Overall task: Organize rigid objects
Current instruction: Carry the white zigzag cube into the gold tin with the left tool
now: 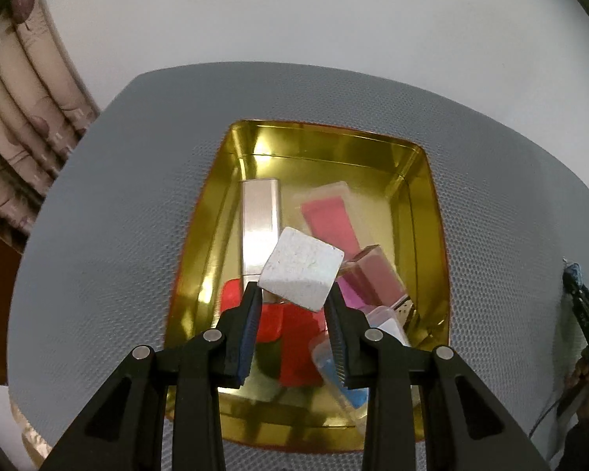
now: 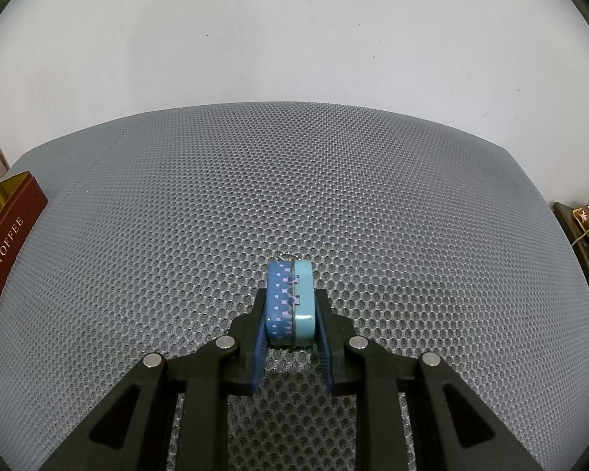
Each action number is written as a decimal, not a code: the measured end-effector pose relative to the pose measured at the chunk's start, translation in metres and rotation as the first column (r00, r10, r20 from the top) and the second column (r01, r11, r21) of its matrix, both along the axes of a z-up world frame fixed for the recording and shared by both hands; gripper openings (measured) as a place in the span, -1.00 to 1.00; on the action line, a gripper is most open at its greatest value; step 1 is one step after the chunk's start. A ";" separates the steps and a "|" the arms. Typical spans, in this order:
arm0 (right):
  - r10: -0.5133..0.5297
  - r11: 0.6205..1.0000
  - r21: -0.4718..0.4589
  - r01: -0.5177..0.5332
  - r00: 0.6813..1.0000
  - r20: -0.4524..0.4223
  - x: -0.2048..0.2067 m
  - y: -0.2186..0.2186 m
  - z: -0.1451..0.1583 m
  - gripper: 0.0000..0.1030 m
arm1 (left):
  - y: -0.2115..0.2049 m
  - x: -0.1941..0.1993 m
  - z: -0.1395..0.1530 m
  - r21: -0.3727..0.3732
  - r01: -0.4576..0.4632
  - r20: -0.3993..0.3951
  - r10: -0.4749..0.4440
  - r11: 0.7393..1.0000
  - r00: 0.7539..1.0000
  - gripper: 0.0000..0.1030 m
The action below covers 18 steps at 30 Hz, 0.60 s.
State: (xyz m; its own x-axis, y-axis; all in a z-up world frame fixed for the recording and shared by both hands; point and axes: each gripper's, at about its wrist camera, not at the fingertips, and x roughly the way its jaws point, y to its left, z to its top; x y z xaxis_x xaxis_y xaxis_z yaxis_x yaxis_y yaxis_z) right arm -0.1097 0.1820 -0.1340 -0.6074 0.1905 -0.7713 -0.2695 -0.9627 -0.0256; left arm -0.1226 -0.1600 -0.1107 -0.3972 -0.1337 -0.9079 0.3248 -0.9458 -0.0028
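Grey honeycomb matting covers the counter [image 2: 333, 180] below a pale wall. Left gripper [image 1: 294, 294] fingers pinch a white block [image 1: 300, 272] above the gold tin [image 1: 424, 180] of coloured pieces. Right gripper [image 2: 292, 314] fingers clamp a small blue tin [image 2: 291, 302] just over the mat.

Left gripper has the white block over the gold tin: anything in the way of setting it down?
Yes. Under the white block lie red pieces and a silver bar; the gold tin has bare floor only at its far end.

Both tongs, the left tongs [image 1: 294, 298] and the right tongs [image 2: 291, 314], have black angular arms, round silver pins and ribbed blue pads [image 1: 251, 329].
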 end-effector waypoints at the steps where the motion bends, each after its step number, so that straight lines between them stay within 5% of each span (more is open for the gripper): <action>1: 0.000 1.000 0.000 0.000 1.000 0.000 0.000 0.000 0.000 -0.57 | -0.001 -0.002 -0.002 0.001 0.005 0.004 -0.005 1.000 1.000 -0.43; 18: -0.002 1.000 0.001 0.002 1.000 0.000 0.000 0.000 0.000 -0.57 | 0.015 -0.021 -0.013 -0.087 0.044 0.023 -0.042 0.995 0.999 -0.43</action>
